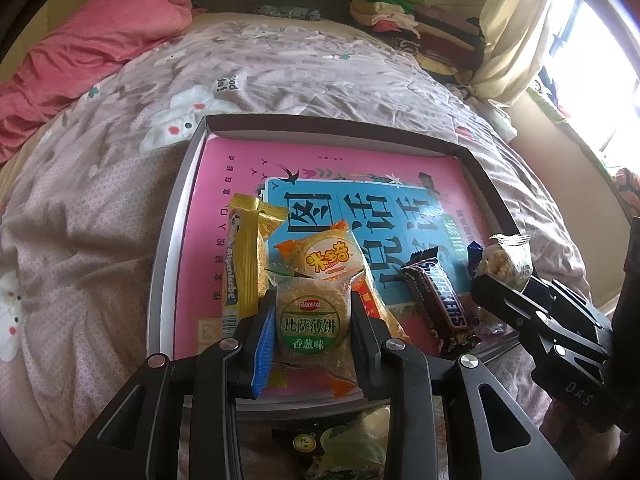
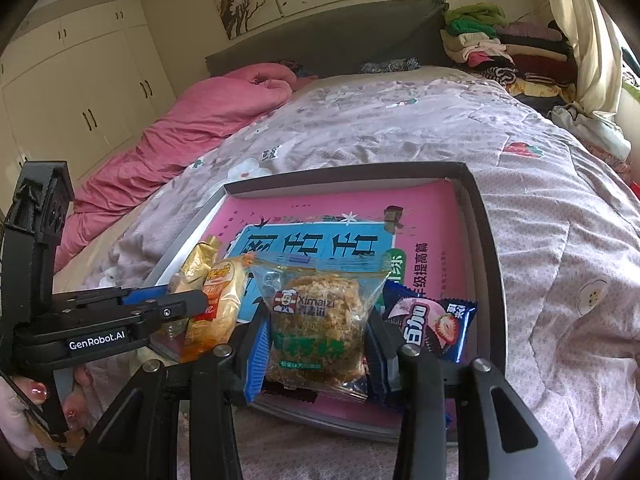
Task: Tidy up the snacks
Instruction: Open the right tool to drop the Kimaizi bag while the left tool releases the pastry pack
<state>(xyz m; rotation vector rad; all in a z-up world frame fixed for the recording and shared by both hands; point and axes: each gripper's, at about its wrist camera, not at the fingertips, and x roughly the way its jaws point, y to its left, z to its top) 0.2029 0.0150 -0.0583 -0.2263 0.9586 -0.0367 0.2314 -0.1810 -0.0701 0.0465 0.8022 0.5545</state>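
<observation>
Both hands are mid-placement over the near edge of the shallow tray (image 1: pixel 182 184) on the bed. The left gripper (image 1: pixel 314 316) has its fingers pinching a green-labelled cracker pack (image 1: pixel 310 320); the right gripper (image 2: pixel 316 340) pinches a clear-wrapped crumbly cake (image 2: pixel 320 320). A Snickers bar (image 1: pixel 440 300) and strawberry packet (image 2: pixel 434 326) already lie near the tray's near right corner. Next, I judge, each pack needs lowering onto a bare patch before its fingers spread.

Sunlit bedroom: bed (image 2: pixel 400 128), wardrobe (image 2: pixel 80 92), window (image 1: pixel 588 60)
</observation>
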